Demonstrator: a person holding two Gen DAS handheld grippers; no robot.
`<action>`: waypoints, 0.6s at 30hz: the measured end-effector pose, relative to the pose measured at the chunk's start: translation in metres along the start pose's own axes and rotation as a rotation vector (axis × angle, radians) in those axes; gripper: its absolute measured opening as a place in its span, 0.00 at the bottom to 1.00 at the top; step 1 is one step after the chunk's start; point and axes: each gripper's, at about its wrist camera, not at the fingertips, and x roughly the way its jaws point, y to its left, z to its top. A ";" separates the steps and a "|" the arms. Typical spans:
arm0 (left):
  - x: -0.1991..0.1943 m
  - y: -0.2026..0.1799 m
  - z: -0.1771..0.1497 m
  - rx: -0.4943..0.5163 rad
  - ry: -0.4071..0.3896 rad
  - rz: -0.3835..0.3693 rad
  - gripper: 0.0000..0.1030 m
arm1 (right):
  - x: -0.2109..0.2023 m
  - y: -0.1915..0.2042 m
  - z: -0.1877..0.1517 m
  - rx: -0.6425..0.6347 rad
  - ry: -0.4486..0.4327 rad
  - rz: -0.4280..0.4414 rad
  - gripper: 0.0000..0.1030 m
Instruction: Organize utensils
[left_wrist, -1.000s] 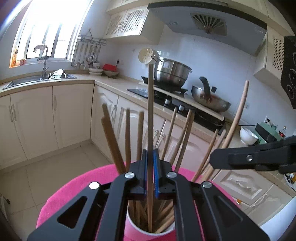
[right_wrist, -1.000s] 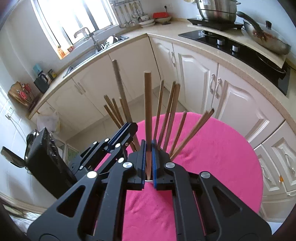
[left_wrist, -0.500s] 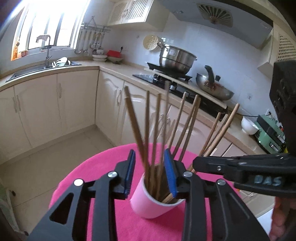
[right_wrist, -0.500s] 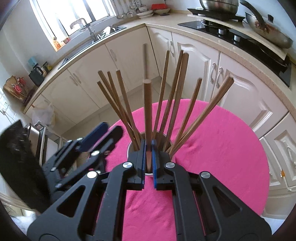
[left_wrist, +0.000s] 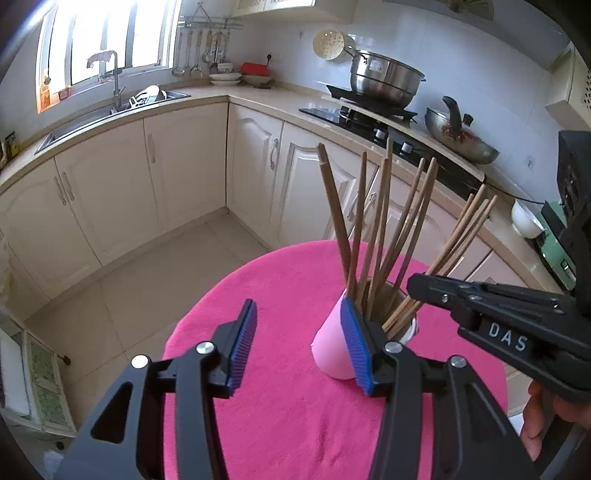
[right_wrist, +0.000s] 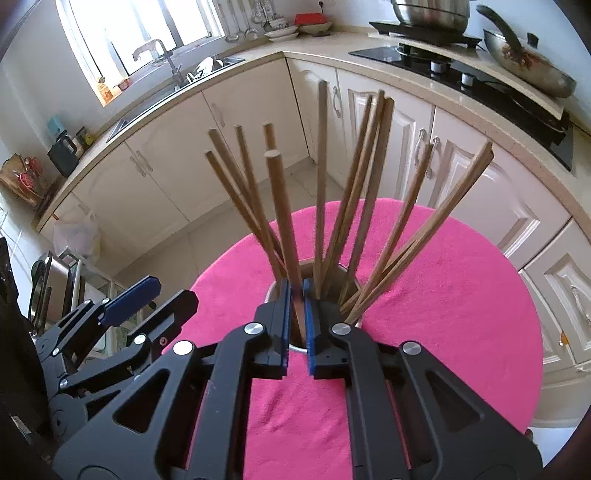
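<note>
A pink cup stands on the round table with the pink cloth, holding several wooden chopsticks that fan outward. My left gripper sits just left of and in front of the cup. Its jaws are opening with nothing between them. In the right wrist view my right gripper is shut on one chopstick right over the cup's rim, the stick's lower end inside the cup. The left gripper shows at the left there; the right gripper reaches in over the cup from the right.
Cream cabinets and a counter wrap round behind, with a sink, a steel pot and a wok on the hob. Tiled floor lies left of the table. A person's hand shows at lower right.
My left gripper let go of its chopstick, opened and drew back to the left of the cup. My right gripper lowered its chopstick into the cup.
</note>
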 end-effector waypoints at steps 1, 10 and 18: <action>-0.002 0.000 0.001 0.004 0.002 0.001 0.45 | -0.003 0.002 -0.001 -0.003 -0.003 -0.006 0.08; -0.047 0.007 0.007 0.037 -0.018 -0.034 0.48 | -0.051 0.011 -0.008 0.062 -0.106 -0.032 0.55; -0.088 -0.010 0.007 0.086 -0.045 -0.063 0.48 | -0.103 0.017 -0.019 0.094 -0.176 -0.059 0.55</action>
